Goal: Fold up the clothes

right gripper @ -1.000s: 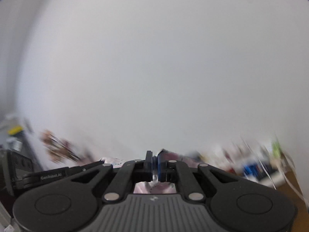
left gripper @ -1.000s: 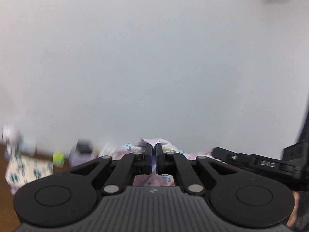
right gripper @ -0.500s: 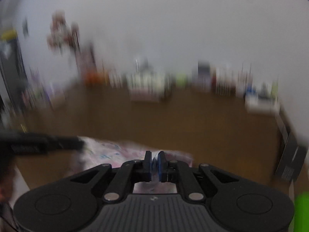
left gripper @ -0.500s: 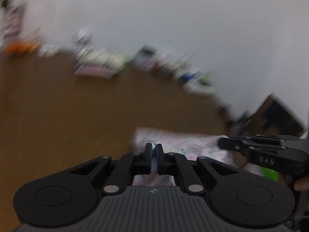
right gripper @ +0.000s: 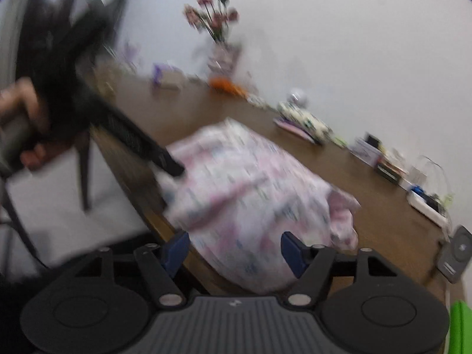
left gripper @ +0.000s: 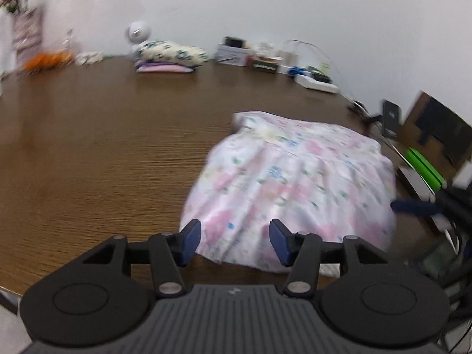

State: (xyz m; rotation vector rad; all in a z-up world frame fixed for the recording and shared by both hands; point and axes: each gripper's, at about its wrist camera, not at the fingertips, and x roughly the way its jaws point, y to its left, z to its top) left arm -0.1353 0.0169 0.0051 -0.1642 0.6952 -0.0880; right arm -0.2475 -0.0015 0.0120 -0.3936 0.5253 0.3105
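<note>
Lying flat on brown table [left gripper: 88, 153]: floral garment [left gripper: 295, 183]; left gripper [left gripper: 235, 237] and right gripper [right gripper: 235, 249] both spread, empty, near its edge.

This looks like a room in a home. A big brown wooden worktop [left gripper: 103, 153] stands against a plain white wall [left gripper: 265, 6]. Far back on it, at about 11 o'clock in the left wrist view, a small pile of folded clothes [left gripper: 168, 59] lies near the wall. Pink flowers [right gripper: 214, 14] stand in a vase at 12 o'clock in the right wrist view, with something orange [right gripper: 227, 86] just below them. Little boxes [left gripper: 244, 56] and a white power strip with wires [left gripper: 317, 84] sit along the wall at 1 o'clock in the left wrist view. A soft flowery cloth [left gripper: 295, 188] lies spread on the wood. A chair [right gripper: 73, 174] stands beside the worktop at 9 o'clock in the right wrist view.
</note>
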